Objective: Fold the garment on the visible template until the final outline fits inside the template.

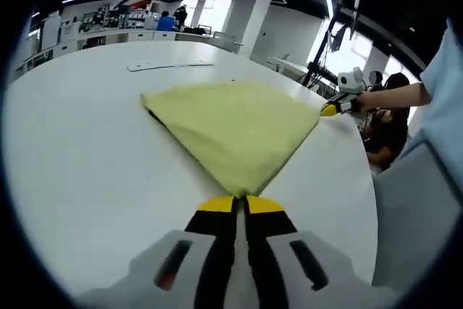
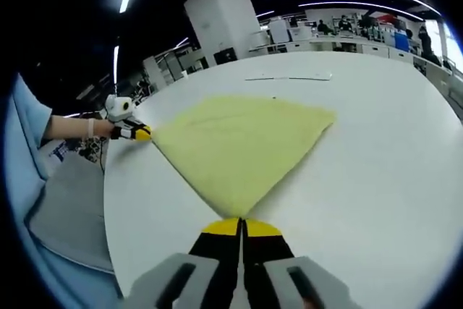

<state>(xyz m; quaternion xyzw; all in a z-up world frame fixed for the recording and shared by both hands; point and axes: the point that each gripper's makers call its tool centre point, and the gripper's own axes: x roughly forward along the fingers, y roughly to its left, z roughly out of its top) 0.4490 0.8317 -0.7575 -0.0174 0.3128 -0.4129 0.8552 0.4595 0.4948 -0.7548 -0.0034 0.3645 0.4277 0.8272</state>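
Two grippers each pinch a corner of the yellow garment. In the left gripper view, the left gripper (image 1: 241, 202) has its yellow-tipped jaws pressed together on the near point of the cloth, and the right gripper (image 1: 331, 108) shows at the far right corner, held by a person's hand (image 1: 365, 100). In the right gripper view, the right gripper (image 2: 241, 225) is likewise clamped on the corner nearest it, with the left gripper (image 2: 142, 134) at the cloth's left corner.

The yellow garment (image 1: 235, 124) lies spread flat on the white table (image 1: 87, 171), drawn to a point at each held corner, with a third blunt corner towards the table's middle. A dark strip peeps out under its left edge in the left gripper view; that may be the template, but I cannot tell.

By its look the cloth is thin, soft and light: it lies flat with fine creases and holds no shape of its own. It should drag easily over the smooth tabletop and droop between the grippers once lifted, so both corners want carrying together, kept taut, lest the fold go askew. Corners and hems are the sensible hold; a pinch in the middle would bunch it. A slack grip could let so light a fabric slip out.
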